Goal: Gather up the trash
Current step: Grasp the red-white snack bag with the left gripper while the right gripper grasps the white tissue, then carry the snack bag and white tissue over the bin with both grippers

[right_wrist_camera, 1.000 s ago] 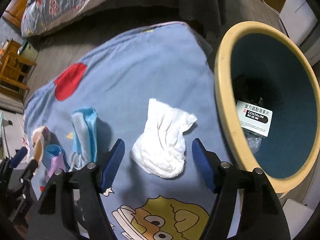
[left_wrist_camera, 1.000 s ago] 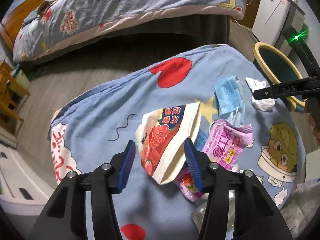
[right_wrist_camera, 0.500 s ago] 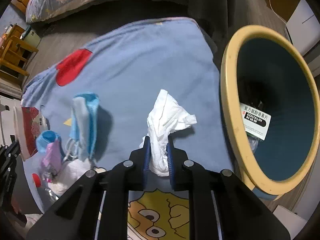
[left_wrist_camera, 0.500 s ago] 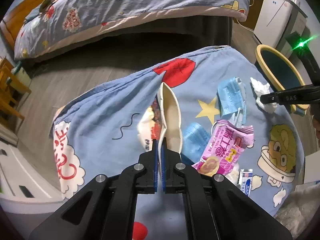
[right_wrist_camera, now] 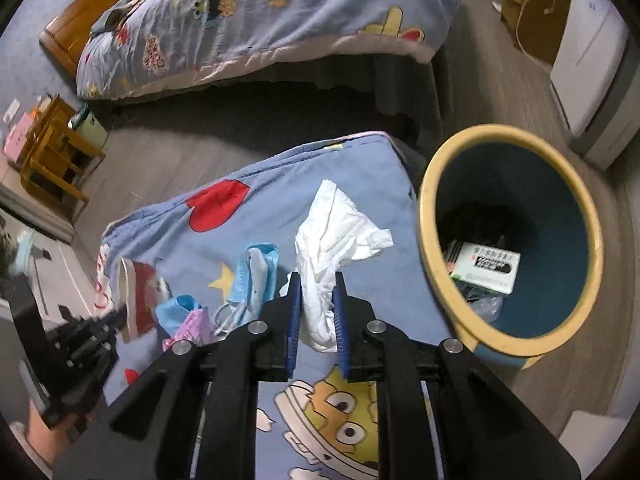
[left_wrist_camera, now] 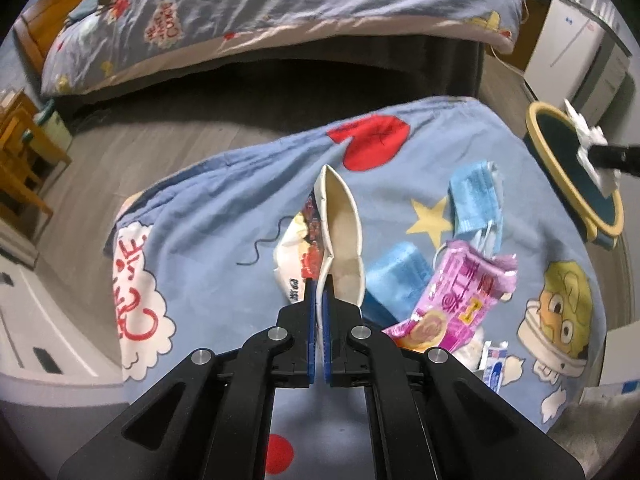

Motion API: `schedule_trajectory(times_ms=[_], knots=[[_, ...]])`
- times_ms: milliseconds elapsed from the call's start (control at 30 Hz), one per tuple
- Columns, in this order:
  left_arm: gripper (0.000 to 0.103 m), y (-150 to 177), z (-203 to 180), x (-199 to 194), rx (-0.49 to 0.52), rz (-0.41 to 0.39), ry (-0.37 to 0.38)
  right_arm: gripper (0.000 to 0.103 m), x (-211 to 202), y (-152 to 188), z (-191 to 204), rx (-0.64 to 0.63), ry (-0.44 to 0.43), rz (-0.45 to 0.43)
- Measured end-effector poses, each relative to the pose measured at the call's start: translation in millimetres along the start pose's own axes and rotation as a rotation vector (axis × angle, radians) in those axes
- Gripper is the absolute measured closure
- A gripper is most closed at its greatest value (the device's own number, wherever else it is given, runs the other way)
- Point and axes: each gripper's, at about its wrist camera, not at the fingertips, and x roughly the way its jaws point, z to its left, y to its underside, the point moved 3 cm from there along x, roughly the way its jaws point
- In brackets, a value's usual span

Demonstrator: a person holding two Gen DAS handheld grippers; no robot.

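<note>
My left gripper [left_wrist_camera: 319, 292] is shut on the edge of a cream and red snack bag [left_wrist_camera: 340, 224], which stands up from the blue cartoon cloth [left_wrist_camera: 208, 216]. My right gripper [right_wrist_camera: 316, 292] is shut on a crumpled white tissue [right_wrist_camera: 334, 232], lifted clear of the cloth just left of the yellow-rimmed blue bin [right_wrist_camera: 428, 208]. In the left wrist view the same tissue [left_wrist_camera: 588, 136] hangs over the bin [left_wrist_camera: 612, 216]. On the cloth lie a pink wrapper [left_wrist_camera: 460, 292], blue face masks [left_wrist_camera: 474, 196] and a small white and blue packet [left_wrist_camera: 494, 368].
The bin holds a white medicine box [right_wrist_camera: 486, 266] and a clear plastic bag. A bed with a cartoon quilt [right_wrist_camera: 260, 20] stands beyond the cloth. A wooden stool [right_wrist_camera: 52, 148] is at the left, a white appliance [right_wrist_camera: 592, 60] at the far right.
Both grippers closed: the left on the snack bag, folding it upright, the right on the tissue. The right gripper then rose with the tissue toward the bin.
</note>
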Motion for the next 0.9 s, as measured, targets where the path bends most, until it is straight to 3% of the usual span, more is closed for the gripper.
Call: schedule_trajectory(times_ms=[533,900], knots=[[0.1,-10,11,-28,-0.083,-0.087,-0.053,0.089,-11,-6,-25,0.028,-0.032,-0.032],[0.1,-38,-21,-46,-0.078,-0.194,-0.02,0.089,-15,-14,-65,0.061,-0.033,-0.069]])
